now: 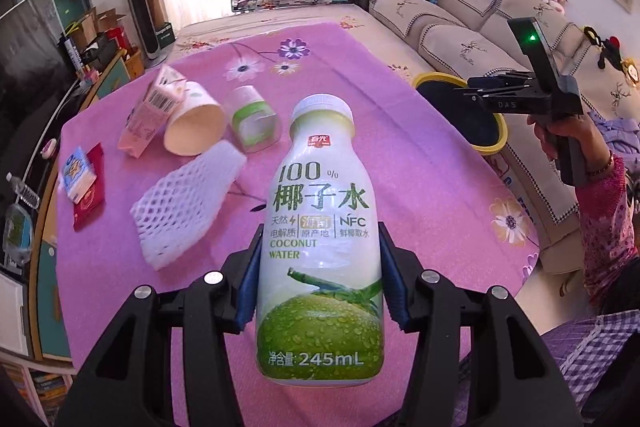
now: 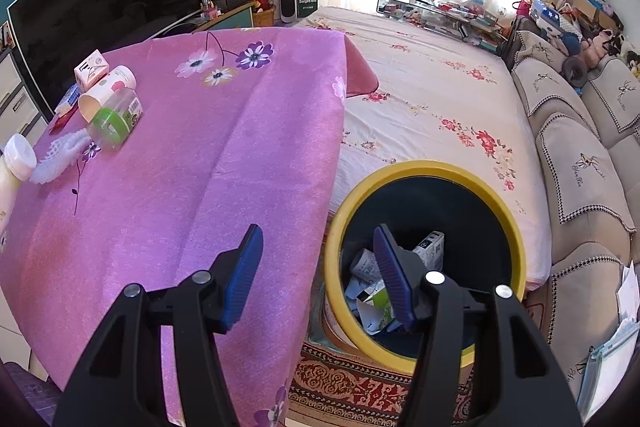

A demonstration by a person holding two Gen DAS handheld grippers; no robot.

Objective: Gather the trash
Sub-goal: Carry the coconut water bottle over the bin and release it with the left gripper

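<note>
My left gripper [image 1: 320,267] is shut on a white and green coconut water bottle [image 1: 320,227], held upright above the pink tablecloth [image 1: 400,155]. Beyond it on the cloth lie a white foam net [image 1: 188,203], a paper cup [image 1: 196,127], a green-banded plastic jar [image 1: 254,125], a pink carton [image 1: 154,111], a small blue carton [image 1: 78,173] and a red packet [image 1: 92,199]. My right gripper [image 2: 318,271] is open and empty, hanging over the table edge and the yellow-rimmed bin [image 2: 420,171]. That bin [image 1: 488,147] holds crumpled cartons [image 2: 372,291]. The bottle's cap [image 2: 18,155] shows at the left edge.
A sofa [image 1: 460,23] with cushions runs along the right. A floral sheet [image 2: 432,99] covers the surface behind the bin. A television [image 2: 104,11] stands left of the table. A person's hand [image 1: 560,135] holds the right gripper. A patterned rug [image 2: 352,383] lies under the bin.
</note>
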